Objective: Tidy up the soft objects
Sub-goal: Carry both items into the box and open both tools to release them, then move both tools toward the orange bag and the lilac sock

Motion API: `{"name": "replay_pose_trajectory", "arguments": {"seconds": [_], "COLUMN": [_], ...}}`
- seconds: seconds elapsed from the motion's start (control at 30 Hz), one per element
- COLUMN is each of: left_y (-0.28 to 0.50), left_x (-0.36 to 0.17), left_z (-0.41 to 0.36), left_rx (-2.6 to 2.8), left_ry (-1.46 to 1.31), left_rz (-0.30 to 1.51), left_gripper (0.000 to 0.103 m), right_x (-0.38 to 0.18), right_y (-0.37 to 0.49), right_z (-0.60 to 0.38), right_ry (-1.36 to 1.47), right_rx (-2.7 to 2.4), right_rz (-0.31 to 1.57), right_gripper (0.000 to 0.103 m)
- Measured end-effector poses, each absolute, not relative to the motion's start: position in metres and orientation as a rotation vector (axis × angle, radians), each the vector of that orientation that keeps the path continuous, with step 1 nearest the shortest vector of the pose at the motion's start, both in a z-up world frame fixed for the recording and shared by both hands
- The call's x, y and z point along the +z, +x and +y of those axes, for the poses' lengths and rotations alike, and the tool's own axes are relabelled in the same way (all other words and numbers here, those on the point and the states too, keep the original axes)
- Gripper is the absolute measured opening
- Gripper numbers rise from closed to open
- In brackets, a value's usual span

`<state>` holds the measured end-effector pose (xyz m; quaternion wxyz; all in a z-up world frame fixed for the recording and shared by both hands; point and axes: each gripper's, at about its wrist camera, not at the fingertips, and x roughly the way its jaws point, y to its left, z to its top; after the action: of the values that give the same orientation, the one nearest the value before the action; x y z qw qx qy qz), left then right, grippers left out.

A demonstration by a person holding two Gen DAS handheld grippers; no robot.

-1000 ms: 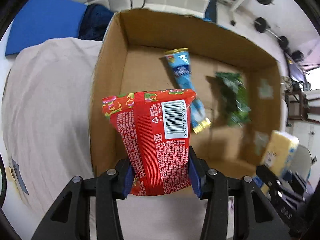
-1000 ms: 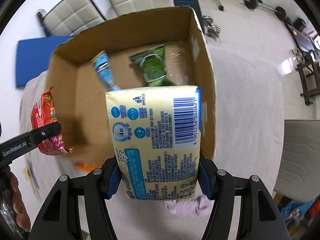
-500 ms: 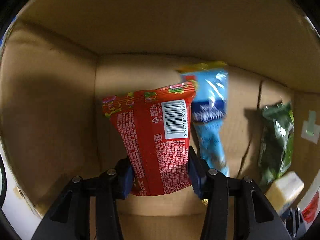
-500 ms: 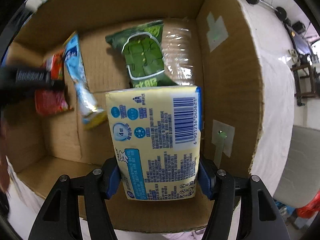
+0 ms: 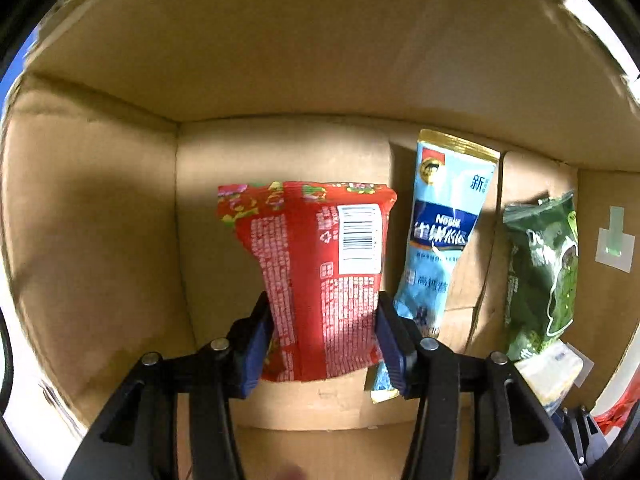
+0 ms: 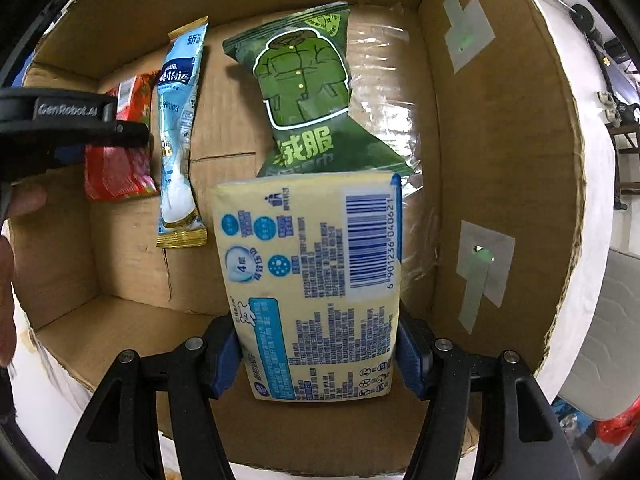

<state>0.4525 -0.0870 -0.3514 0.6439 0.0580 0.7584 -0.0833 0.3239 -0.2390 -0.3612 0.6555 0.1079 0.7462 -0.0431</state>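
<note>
My left gripper [image 5: 322, 344] is shut on a red snack packet [image 5: 320, 272] and holds it low inside the cardboard box [image 5: 100, 208], near its left wall. My right gripper [image 6: 320, 356] is shut on a yellow tissue pack [image 6: 312, 280] and holds it inside the same box [image 6: 492, 152], near its right wall. A light blue sachet [image 5: 440, 236] and a green packet [image 5: 544, 272] lie on the box floor. In the right wrist view the left gripper [image 6: 120, 128] with the red packet [image 6: 120, 176] is at the left, beside the blue sachet [image 6: 178, 128] and green packet [image 6: 308, 92].
The box walls surround both grippers on all sides. Green tape patches [image 6: 480, 276] mark the right wall. A white cloth-covered surface [image 6: 596, 216] lies outside the box to the right, with a grey chair seat [image 6: 608, 340] beyond it.
Both grippers have moved down from above the box rim into the box with their packs still held. The red packet now sits close to the floor beside the blue sachet.
</note>
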Motion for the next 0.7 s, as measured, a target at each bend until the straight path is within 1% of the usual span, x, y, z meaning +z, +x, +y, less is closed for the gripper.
{"name": "replay_pose_trajectory", "arguments": {"seconds": [0.07,0.13,0.17,0.23,0.27,0.3,0.33,0.37,0.4,0.47,0.57,0.63,0.7], "left_y": [0.449,0.444,0.442,0.439,0.437,0.436,0.434,0.429,0.425,0.418,0.405,0.395,0.384], "left_x": [-0.346,-0.339,-0.336,-0.328,-0.325,-0.322,-0.318,-0.313,-0.308,-0.299,-0.289,-0.283,-0.274], "left_z": [-0.086,-0.086,-0.086,-0.083,-0.079,-0.077,-0.074,-0.071,-0.071,-0.064,-0.056,-0.052,-0.048], "left_rx": [-0.192,-0.188,-0.196,-0.213,-0.224,-0.229,-0.229,-0.236,-0.243,-0.250,-0.258,-0.262,-0.264], "left_ry": [0.133,0.136,0.129,0.087,0.059,0.041,0.028,0.022,0.024,0.020,0.003,-0.011,-0.035], "left_rz": [1.718,1.711,1.707,1.701,1.702,1.707,1.708,1.701,1.694,1.680,1.662,1.652,1.626], "left_gripper": [0.055,0.076,0.079,0.081,0.083,0.088,0.090,0.090,0.091,0.091,0.092,0.098,0.098], "right_x": [-0.363,-0.360,-0.360,-0.358,-0.356,-0.355,-0.355,-0.353,-0.351,-0.346,-0.339,-0.335,-0.330], "right_y": [0.329,0.329,0.330,0.334,0.333,0.332,0.331,0.330,0.330,0.329,0.328,0.326,0.325], "right_z": [-0.246,-0.250,-0.252,-0.253,-0.253,-0.251,-0.249,-0.247,-0.246,-0.246,-0.248,-0.251,-0.254], "right_ry": [0.249,0.255,0.257,0.242,0.242,0.239,0.239,0.240,0.232,0.216,0.209,0.202,0.203], "right_rx": [-0.096,-0.090,-0.086,-0.081,-0.071,-0.065,-0.059,-0.057,-0.059,-0.072,-0.095,-0.108,-0.123], "right_rz": [1.692,1.702,1.710,1.706,1.702,1.702,1.698,1.693,1.686,1.662,1.646,1.629,1.611], "right_gripper": [0.067,0.067,0.068,0.069,0.072,0.077,0.082,0.083,0.090,0.097,0.097,0.098,0.098]}}
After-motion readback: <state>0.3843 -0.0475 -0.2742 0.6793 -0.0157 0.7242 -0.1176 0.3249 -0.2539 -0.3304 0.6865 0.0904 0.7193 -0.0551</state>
